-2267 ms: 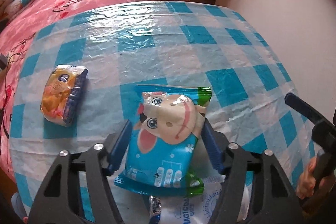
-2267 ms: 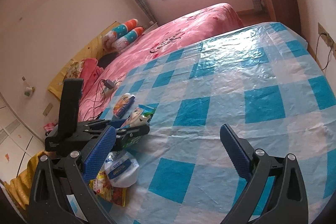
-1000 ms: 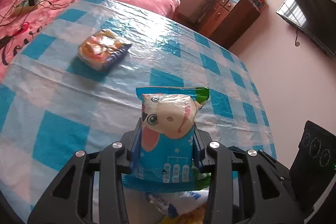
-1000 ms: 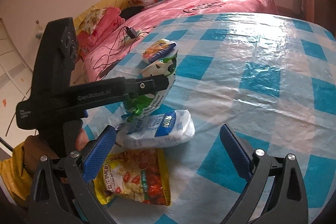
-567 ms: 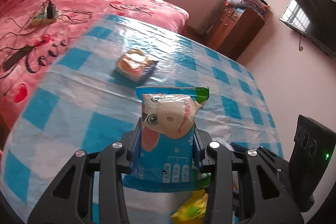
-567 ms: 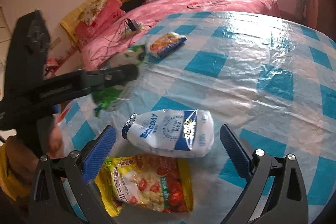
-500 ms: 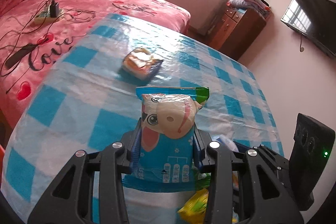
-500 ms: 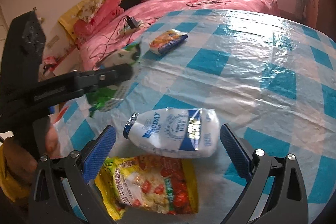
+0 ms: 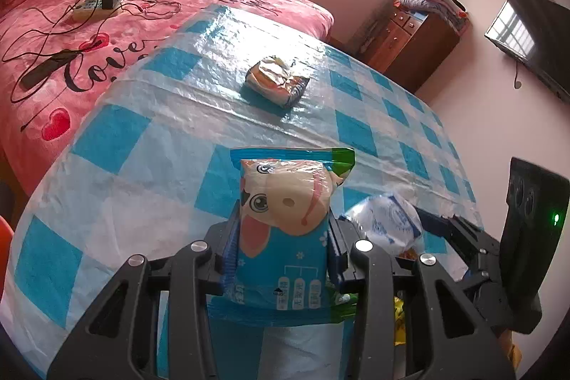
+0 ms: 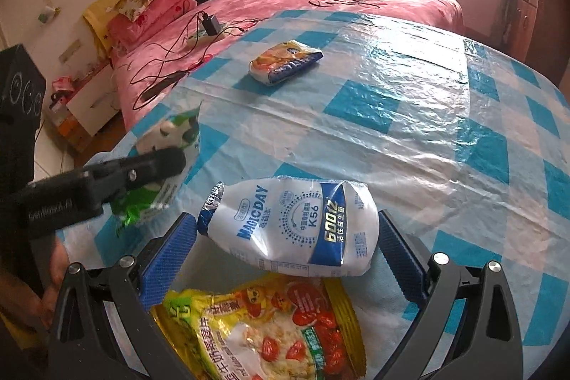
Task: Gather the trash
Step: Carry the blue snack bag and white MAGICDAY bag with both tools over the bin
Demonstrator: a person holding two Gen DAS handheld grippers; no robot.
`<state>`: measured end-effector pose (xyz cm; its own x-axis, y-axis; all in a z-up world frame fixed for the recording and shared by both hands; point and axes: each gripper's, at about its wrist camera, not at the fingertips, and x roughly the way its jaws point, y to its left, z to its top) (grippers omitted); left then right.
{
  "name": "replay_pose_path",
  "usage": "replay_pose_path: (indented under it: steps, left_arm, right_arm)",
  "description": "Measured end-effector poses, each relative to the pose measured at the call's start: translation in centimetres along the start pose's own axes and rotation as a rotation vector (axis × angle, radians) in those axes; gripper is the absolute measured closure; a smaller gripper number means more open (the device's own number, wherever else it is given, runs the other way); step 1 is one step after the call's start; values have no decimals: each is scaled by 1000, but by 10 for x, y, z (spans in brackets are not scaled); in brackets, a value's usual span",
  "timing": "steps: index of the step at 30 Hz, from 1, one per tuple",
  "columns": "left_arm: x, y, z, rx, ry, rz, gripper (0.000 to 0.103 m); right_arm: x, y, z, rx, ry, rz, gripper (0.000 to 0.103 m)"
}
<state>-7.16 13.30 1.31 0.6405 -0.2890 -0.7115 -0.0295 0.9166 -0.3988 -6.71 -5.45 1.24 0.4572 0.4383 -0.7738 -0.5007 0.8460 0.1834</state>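
Note:
My left gripper [image 9: 283,237] is shut on a blue snack packet with a cartoon cow [image 9: 285,219] and holds it above the checked table; the packet also shows in the right wrist view [image 10: 160,145]. My right gripper [image 10: 288,248] is open around a white MAGICDAY pouch [image 10: 295,223] that lies on the table, its pads [image 10: 167,255] apart from it. A yellow snack bag [image 10: 263,330] lies just in front of that pouch. An orange and blue wrapper [image 10: 285,61] lies farther off; it also shows in the left wrist view [image 9: 278,81].
The table has a blue and white checked plastic cloth [image 10: 427,116]. A pink bed [image 9: 107,24] with cables and a charger stands beside it. A wooden dresser [image 9: 413,34] stands at the far wall.
My left gripper has carried the cow packet back and up, away from the table. My right gripper has moved forward so its jaws flank the white pouch.

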Motion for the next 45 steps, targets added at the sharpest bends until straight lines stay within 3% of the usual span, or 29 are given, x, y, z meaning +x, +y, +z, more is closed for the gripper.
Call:
replay_pose_path:
  steps: [23, 45]
  left_arm:
    - [-13, 8, -15, 9, -2, -17, 62]
    - [-63, 52, -30, -37, -45, 7, 62]
  right_arm:
    - [-15, 6, 0, -26, -58, -46, 6]
    - [-22, 62, 4, -116, -82, -41, 5]
